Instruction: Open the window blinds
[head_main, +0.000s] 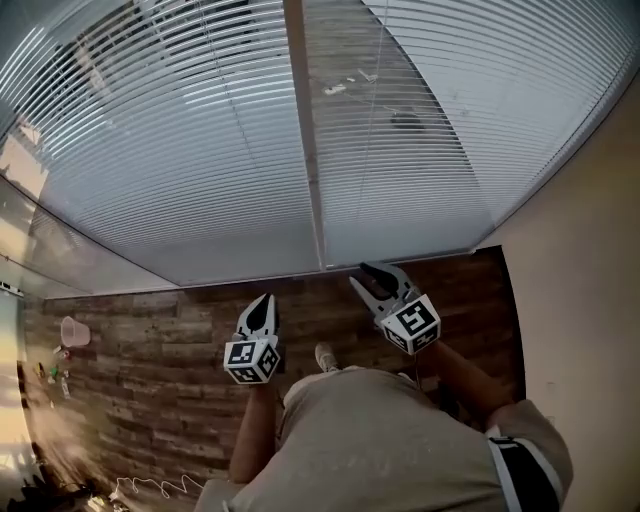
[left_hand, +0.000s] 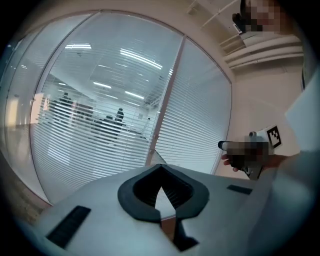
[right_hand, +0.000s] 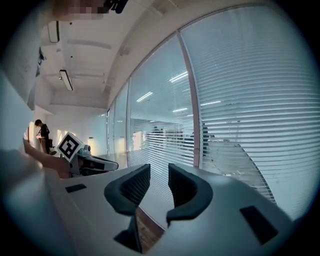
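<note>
- Blinds (head_main: 200, 150) hang down across two glass panes, far side of the scene, ahead of both grippers. They are lowered to just above the floor (head_main: 150, 340).
- Slats (head_main: 430, 120) run left-right and are tilted part open, so the room behind shows through in strips.
- Mullion (head_main: 305, 130) stands upright between the two panes and splits the blinds into a left and a right section.
- Left gripper (head_main: 262, 305): jaws clenched, tips together, nothing between them. It points at the left section and sits well short of it.
- Right gripper (head_main: 362, 277): jaws released with a gap, nothing in it. It is angled far-left toward the foot of the mullion.
- Key relation: the right gripper is nearer, its tips just beside the bottom rail (head_main: 400, 258) of the right section. The left gripper sits nearer the person.
- No cord or wand can be made out in any view, so what to grab is unclear.
- My guess: the next move is a reach up or to the side for a control, or a grab on the rail.
- Room: open floor on the left and near sides.
- Wall (head_main: 580, 280) closes in on the right, so the right arm has little room to swing that way.
- The person's body is close behind both grippers.
</note>
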